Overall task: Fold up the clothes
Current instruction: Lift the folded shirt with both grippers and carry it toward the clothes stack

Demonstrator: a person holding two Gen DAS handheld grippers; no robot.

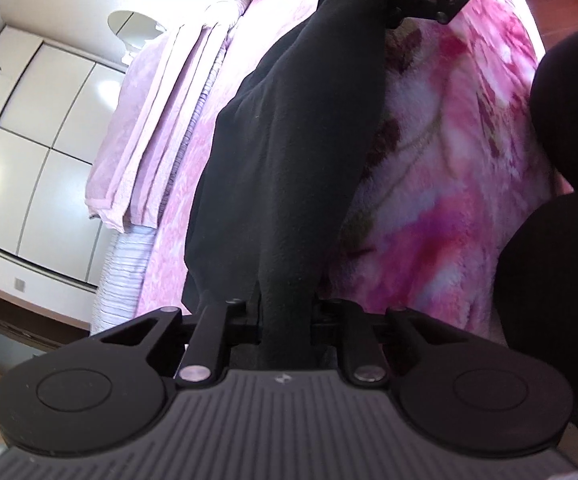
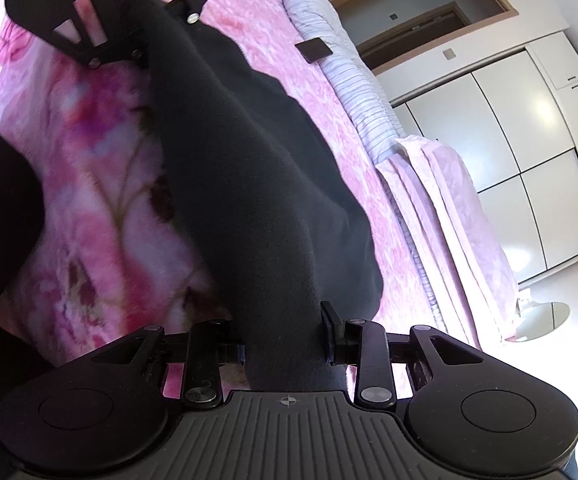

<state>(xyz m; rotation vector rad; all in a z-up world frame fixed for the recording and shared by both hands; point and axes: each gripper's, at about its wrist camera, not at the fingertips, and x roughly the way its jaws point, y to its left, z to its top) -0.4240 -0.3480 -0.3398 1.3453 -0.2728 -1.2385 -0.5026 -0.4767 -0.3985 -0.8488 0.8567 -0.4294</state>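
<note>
Black fleece garment (image 1: 289, 160) stretched taut between both grippers, lifted above pink floral blanket (image 1: 449, 184) on the bed. Left gripper (image 1: 285, 320) clamped narrow on one bunched end of the cloth, fabric pinched between its jaws right at the camera. Right gripper (image 2: 285, 344) likewise closed on the opposite end, cloth filling the gap between its fingers (image 2: 331, 328). Small round emblem on each gripper body, too small to read; no legible writing anywhere. Each gripper visible from the other's camera at the far end of the garment, at the top of the frame. Beyond the cloth, paler pink patterned bedspread (image 2: 329, 92); on it a small dark square object (image 2: 313, 49), label unreadable. Farther off, folded lilac blankets (image 1: 149, 128) stacked at the bed edge, over a striped white-lilac sheet (image 1: 123, 264). Farthest back, white panelled wardrobe (image 2: 529, 140), doors closed, contents hidden. Round mirror-like disc (image 2: 549, 316) near the wardrobe.
</note>
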